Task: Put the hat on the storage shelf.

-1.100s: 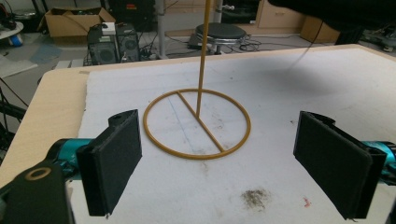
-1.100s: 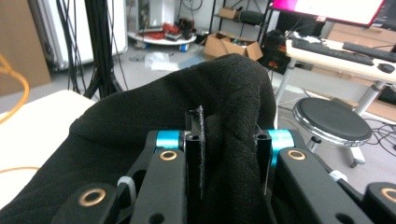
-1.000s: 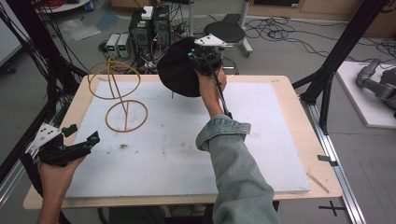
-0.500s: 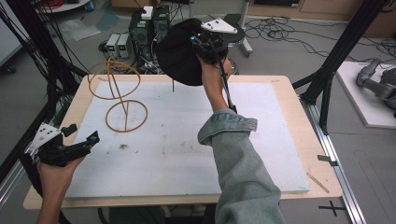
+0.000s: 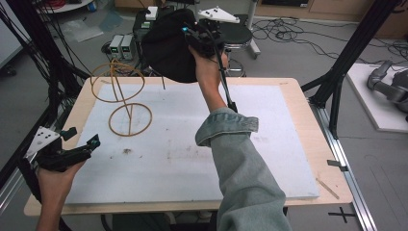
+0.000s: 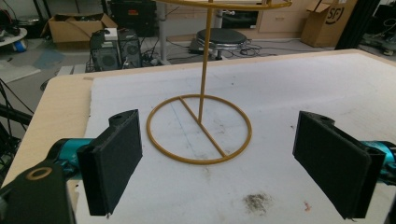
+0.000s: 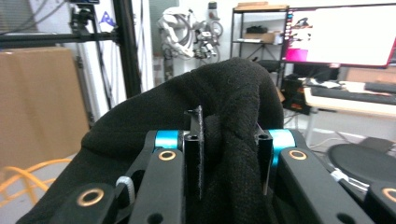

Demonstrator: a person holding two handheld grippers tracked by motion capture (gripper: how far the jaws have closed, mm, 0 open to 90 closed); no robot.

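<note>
Black knit hat, upper centre, clamped by right gripper; left gripper gaping; centre crown above stand.

Each tool was black, with teal collars behind two flat, foam-faced jaws and brass-ringed pivots on the linkage arms. The left tool carried a pale three-cornered plate at its rear; the right tool bore a white one on top, and a black cable trailed from it. Behind the right tool, a rolled denim sleeve covered the forearm.
</note>
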